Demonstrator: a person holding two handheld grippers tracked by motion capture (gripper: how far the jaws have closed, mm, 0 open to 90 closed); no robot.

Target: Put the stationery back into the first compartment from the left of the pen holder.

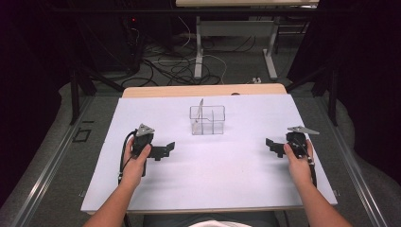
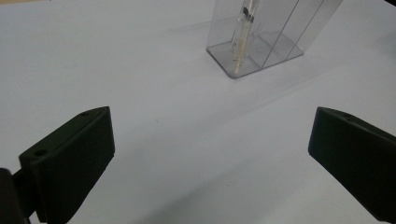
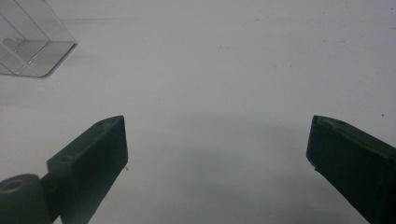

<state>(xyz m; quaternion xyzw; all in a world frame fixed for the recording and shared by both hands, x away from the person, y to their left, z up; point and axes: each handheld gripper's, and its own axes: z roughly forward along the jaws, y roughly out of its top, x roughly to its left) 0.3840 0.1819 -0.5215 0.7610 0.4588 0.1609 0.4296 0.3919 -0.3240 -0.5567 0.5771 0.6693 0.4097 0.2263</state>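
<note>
A clear compartmented holder [image 1: 207, 120] stands at mid-table between the left gripper [image 1: 166, 150] and the right gripper [image 1: 273, 146], well apart from both; each gripper's jaws are spread wide and empty. A thin clear rod-like item [image 2: 241, 35] stands tilted in one end compartment. Both look light, rigid, slippery and probably brittle; the rod's protruding upper end seems the best place to pinch gently.

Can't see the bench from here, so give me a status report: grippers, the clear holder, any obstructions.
Left gripper open, right gripper open, both empty. Clear holder upright mid-table, thin stick in one compartment. Nothing between.
</note>
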